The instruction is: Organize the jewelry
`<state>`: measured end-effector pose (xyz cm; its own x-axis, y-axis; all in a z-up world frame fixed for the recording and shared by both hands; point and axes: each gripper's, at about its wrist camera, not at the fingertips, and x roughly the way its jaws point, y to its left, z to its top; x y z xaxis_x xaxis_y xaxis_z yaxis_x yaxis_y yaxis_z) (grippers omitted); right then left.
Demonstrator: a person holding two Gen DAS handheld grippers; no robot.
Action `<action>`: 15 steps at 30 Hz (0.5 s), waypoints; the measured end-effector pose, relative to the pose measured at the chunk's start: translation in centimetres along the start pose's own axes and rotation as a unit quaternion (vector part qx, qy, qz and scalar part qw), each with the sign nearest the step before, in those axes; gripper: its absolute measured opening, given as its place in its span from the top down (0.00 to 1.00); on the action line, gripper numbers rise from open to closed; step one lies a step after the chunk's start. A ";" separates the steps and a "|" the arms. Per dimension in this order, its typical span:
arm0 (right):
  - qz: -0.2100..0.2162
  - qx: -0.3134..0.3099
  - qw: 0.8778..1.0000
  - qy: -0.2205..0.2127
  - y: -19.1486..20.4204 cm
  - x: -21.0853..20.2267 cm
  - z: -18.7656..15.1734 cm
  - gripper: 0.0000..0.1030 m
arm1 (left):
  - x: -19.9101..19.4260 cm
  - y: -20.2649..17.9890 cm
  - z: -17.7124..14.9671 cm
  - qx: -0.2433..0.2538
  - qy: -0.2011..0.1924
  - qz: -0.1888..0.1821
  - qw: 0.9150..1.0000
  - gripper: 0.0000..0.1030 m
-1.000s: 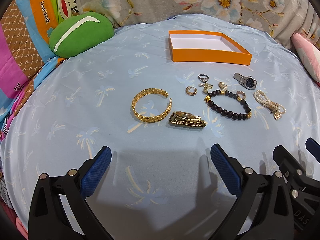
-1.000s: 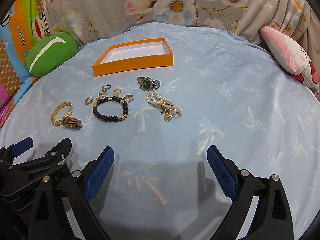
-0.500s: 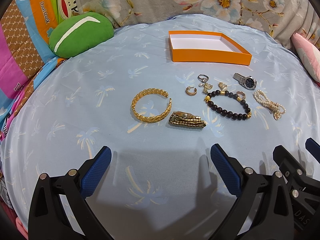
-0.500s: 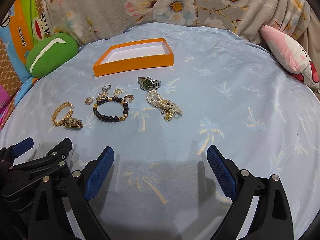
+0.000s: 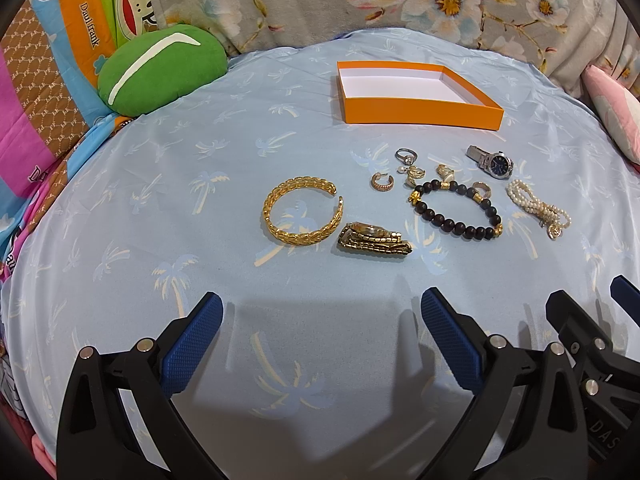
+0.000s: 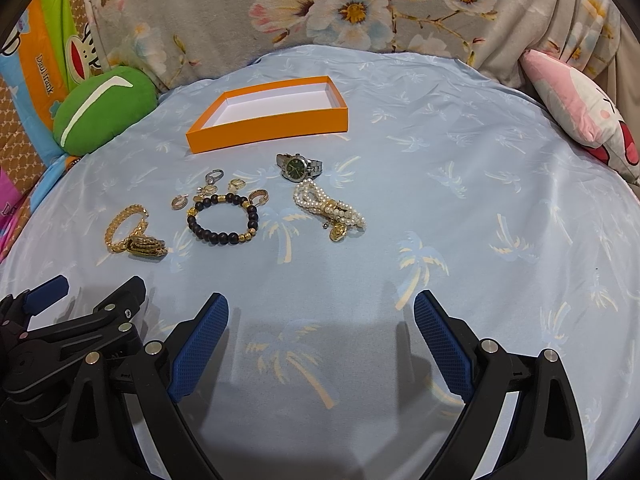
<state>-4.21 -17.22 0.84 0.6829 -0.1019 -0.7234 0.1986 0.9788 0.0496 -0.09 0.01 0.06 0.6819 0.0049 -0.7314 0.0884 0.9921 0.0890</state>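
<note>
Right now I have both grippers hovering low over the blue sheet (image 5: 168,208), jaws spread wide and holding nothing. From the left gripper (image 5: 320,334) the gold bangle (image 5: 303,211) lies straight ahead, its open gap turned to the far right, with the gold watch (image 5: 374,239) just beside it on the right, its band folded and running left to right. From the right gripper (image 6: 320,334) the pearl strand (image 6: 330,211) sits ahead and a touch left, its long axis slanting from far-left to near-right, and the steel watch (image 6: 298,167) lies just beyond it. Between the two groups are the bead bracelet (image 5: 456,210) and a scatter of small rings (image 5: 406,156) at its far edge. The orange box (image 5: 420,114) stands beyond everything, open and bare inside, so nothing is sorted yet. I judge the left gripper nearer the bangle and the right nearer the pearls; either pick means reaching forward, then carrying on the same way to the box.
</note>
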 end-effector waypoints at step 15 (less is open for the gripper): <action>0.002 0.002 1.000 0.001 0.2 0.1 -0.1 0.10 | 0.0 0.0 0.0 0.000 0.000 0.000 1.000 0.06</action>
<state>-4.21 -16.99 0.70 0.6826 -0.0969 -0.7244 0.1978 0.9787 0.0555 -0.09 0.02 0.06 0.6814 0.0048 -0.7319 0.0885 0.9921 0.0888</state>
